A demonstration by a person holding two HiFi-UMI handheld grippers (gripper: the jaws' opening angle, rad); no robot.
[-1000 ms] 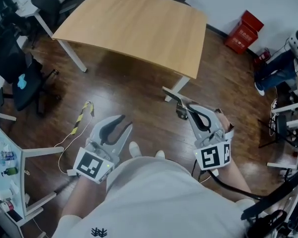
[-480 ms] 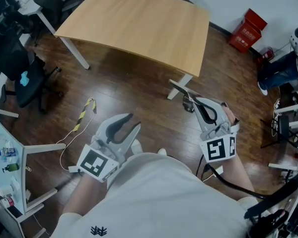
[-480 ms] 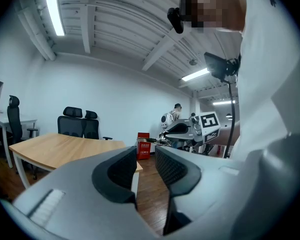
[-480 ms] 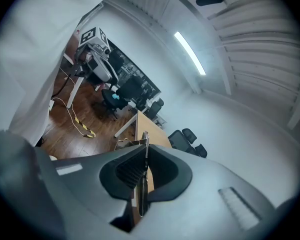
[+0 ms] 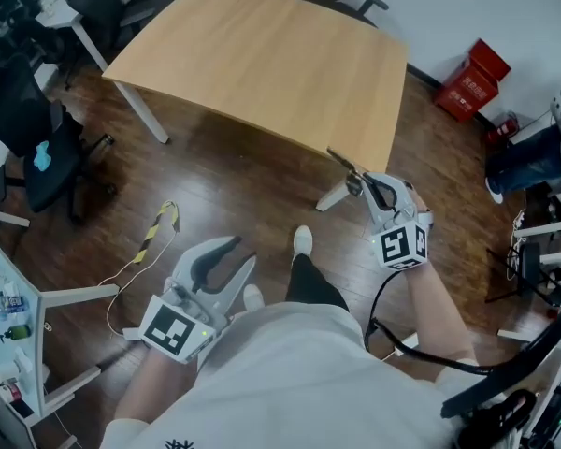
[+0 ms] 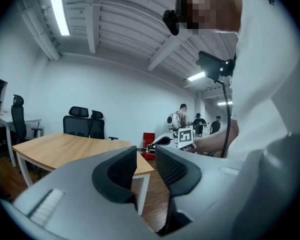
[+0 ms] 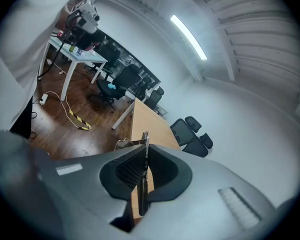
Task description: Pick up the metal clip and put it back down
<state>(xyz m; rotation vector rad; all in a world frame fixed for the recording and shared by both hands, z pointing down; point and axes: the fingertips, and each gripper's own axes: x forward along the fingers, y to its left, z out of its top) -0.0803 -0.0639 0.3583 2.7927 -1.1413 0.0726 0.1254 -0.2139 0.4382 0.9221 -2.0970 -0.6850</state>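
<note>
Right gripper [image 7: 144,159]: jaws fully closed on the metal clip [image 7: 145,140], a thin flat strip pinched edge-on between the pads, its tip projecting just beyond them. From above, the person holds this gripper [image 5: 363,185] out ahead of the body, and the clip [image 5: 342,162] hangs at the near edge of the wooden table [image 5: 262,54]. Whether the clip touches the top cannot be determined. Left gripper [image 6: 146,159]: jaws apart, nothing between them, held low beside the person's body and well apart from the clip. Assessment: the clip appears light, rigid and smooth, so it is likely to pivot or slip in a narrow pinch. The hold is best taken across its flat faces, deep in the ribbed pads, and set-down should be gentle.
</note>
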